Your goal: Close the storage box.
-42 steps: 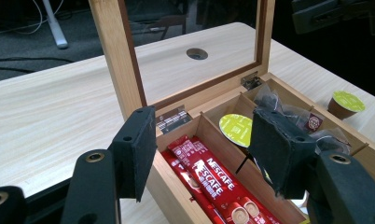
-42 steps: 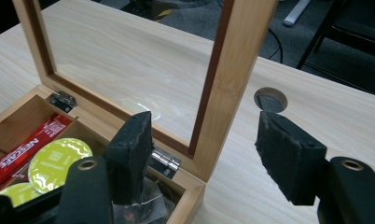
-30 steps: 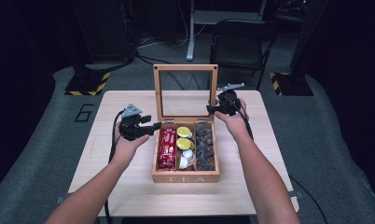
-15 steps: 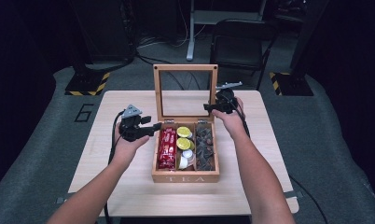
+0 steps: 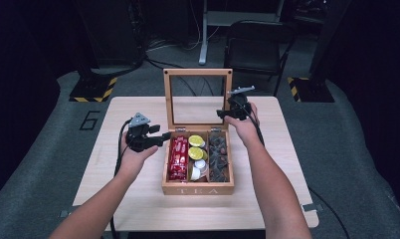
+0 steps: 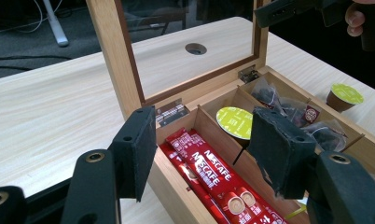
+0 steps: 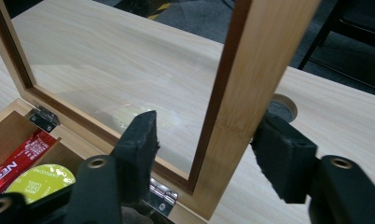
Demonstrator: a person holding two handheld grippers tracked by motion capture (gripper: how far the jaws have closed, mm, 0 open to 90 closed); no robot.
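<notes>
A wooden tea box (image 5: 198, 190) stands mid-table with its glass lid (image 5: 198, 72) upright. Inside lie red Nescafe sticks (image 5: 178, 157), green-topped capsules (image 5: 195, 147) and dark tea bags (image 5: 219, 157). My left gripper (image 5: 163, 135) hovers open at the box's left wall. In its own view my left gripper (image 6: 204, 144) frames the sticks (image 6: 209, 172) and a capsule (image 6: 234, 121). My right gripper (image 5: 223, 113) is open at the lid's right side. There my right gripper (image 7: 209, 149) straddles the lid's side rail (image 7: 260, 60), one pad (image 7: 139, 140) clearly apart from the wood.
The light wooden table (image 5: 138, 199) has a cable hole (image 6: 195, 48) behind the lid. One more green-topped capsule (image 6: 344, 95) sits beyond the box's right wall. A dark chair (image 5: 252, 50) and floor stands lie past the far edge.
My right gripper has shifted slightly left, closing in on the lid's right rail. The left gripper and the box have stayed put.
</notes>
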